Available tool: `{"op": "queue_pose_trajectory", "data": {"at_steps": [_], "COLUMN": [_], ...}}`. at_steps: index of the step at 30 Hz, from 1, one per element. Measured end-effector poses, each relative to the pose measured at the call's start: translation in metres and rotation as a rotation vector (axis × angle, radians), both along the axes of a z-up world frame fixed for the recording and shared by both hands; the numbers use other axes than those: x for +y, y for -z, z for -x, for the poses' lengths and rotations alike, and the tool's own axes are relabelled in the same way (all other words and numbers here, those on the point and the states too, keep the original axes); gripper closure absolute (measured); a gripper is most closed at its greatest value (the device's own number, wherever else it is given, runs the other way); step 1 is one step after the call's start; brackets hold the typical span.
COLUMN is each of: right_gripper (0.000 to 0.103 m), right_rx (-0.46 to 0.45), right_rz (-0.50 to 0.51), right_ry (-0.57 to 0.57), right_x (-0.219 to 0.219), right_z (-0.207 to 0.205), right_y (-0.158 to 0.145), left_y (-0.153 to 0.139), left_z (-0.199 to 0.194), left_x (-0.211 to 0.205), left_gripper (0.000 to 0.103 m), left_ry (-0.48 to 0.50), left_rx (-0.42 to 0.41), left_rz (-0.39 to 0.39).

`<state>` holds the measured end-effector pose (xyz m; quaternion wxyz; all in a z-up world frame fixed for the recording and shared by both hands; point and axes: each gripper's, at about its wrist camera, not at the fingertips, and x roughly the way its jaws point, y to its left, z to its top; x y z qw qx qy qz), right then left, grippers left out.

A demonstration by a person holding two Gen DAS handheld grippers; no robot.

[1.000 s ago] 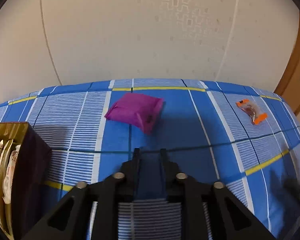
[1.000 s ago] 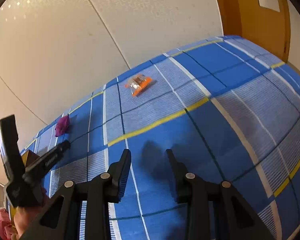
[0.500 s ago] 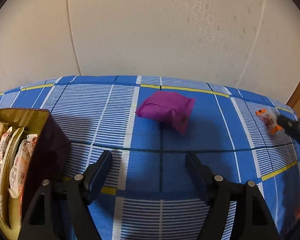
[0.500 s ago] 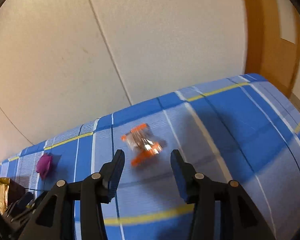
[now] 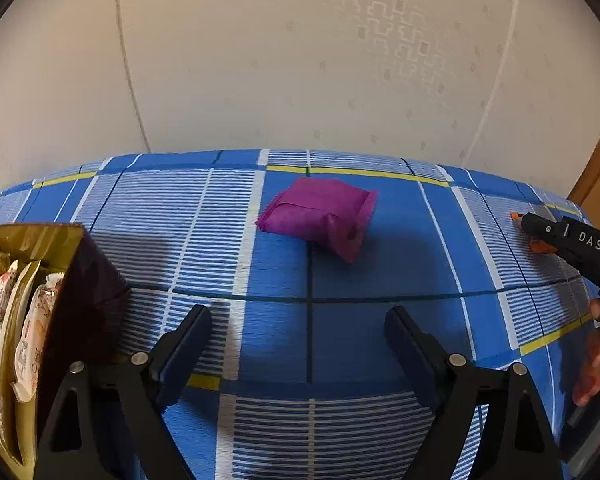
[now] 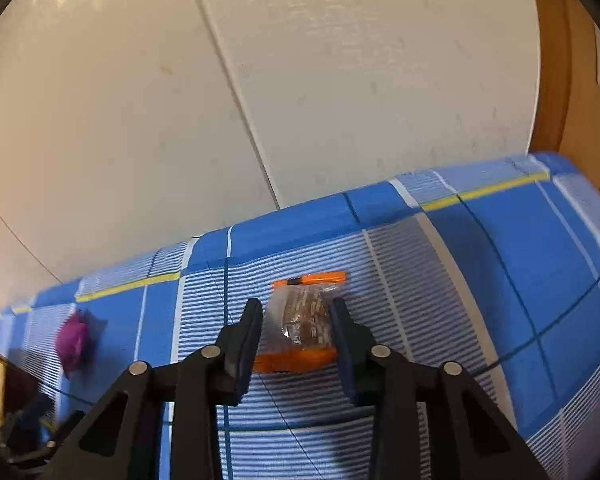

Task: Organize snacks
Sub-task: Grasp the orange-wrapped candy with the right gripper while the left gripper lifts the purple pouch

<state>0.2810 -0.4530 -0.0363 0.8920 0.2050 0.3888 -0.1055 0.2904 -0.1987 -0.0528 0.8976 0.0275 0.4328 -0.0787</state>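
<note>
A clear snack packet with orange ends [image 6: 300, 328] lies on the blue checked cloth [image 6: 480, 280]. My right gripper [image 6: 296, 306] straddles it, a finger on each long side. Its jaws are closing, and the pads stand right at the packet's edges without visibly squeezing it. A purple snack packet [image 5: 320, 216] lies farther out on the cloth, a little beyond my left gripper [image 5: 298, 314]. The left jaws are opening wide and have nothing between them. In the left wrist view the right gripper's finger [image 5: 572, 240] covers most of the orange packet [image 5: 516, 215].
A dark box with a gold lining [image 5: 84, 280] stands at the left, with several wrapped snacks upright inside. A pale wall rises right behind the cloth's far edge. A wooden door frame [image 6: 552, 80] is at the right. A person's hand [image 5: 592, 360] holds the right gripper.
My left jaws went from shut to wide apart. My right gripper travelled across the cloth to the orange packet, spread its jaws, then narrowed them around it.
</note>
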Motion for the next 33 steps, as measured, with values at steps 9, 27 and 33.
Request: {"op": "queue_pose_trajectory", "data": {"at_steps": [9,27,33], "right_gripper": [0.069,0.068,0.068], "right_rx": [0.012,0.023,0.028], "right_rz": [0.020,0.047,0.058], "right_ry": [0.006,-0.001,-0.003], "right_x": [0.008,0.022,0.024], "right_z": [0.006,0.003,0.003], "right_y": [-0.002,0.002,0.000], "left_y": [-0.024,-0.008,-0.008], "left_z": [-0.031,-0.061,-0.044], "left_x": [-0.025,-0.032,-0.033], "left_gripper": [0.011,0.042,0.048], "left_ry": [0.065,0.113,0.125], "left_rx": [-0.039,-0.062,-0.105], "left_rz": [-0.049,-0.158,-0.188]}}
